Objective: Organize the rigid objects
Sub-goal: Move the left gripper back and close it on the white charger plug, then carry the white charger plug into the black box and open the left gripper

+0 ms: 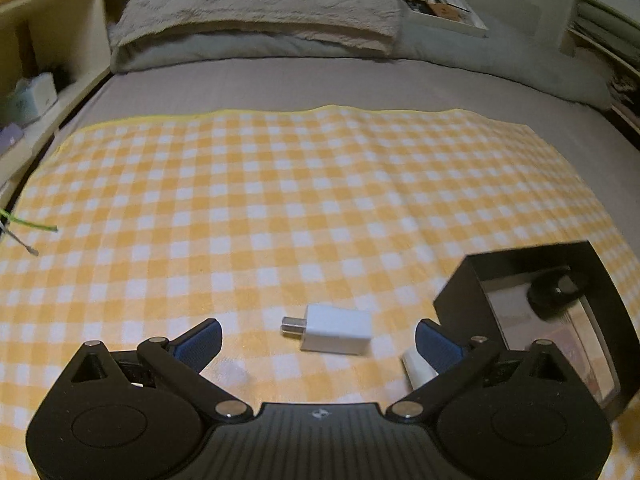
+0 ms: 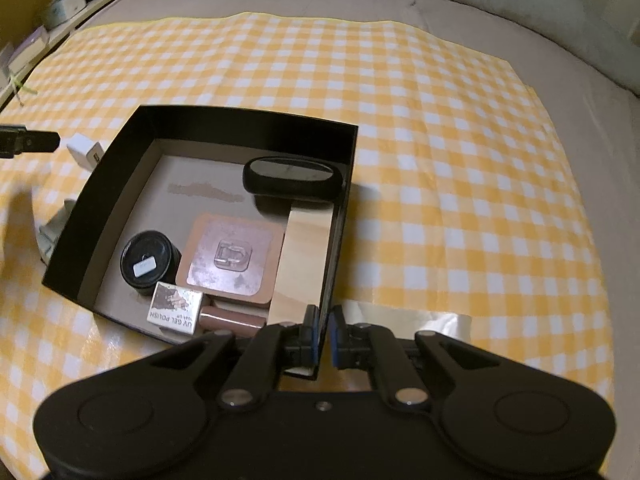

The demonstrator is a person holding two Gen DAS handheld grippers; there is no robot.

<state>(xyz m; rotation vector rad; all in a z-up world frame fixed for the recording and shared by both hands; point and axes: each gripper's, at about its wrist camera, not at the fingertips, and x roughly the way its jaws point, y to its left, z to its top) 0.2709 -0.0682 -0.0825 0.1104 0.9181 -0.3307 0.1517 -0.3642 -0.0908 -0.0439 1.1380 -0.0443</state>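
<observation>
Right gripper (image 2: 324,338) fingers nearly closed astride the near wall of black box (image 2: 256,117). Inside: round jar (image 2: 146,262), gel polish carton (image 2: 174,309), glasses case (image 2: 293,179). White charger (image 2: 85,151) lies just left of box on checked cloth (image 2: 460,160).

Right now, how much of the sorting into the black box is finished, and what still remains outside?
Done: the black box already holds a black case, round jar, gel polish carton and other small items.
In hand: nothing. The left gripper is open just short of the white charger; the right gripper pinches the box wall.
Left: the charger and a white item beside the box.
</observation>
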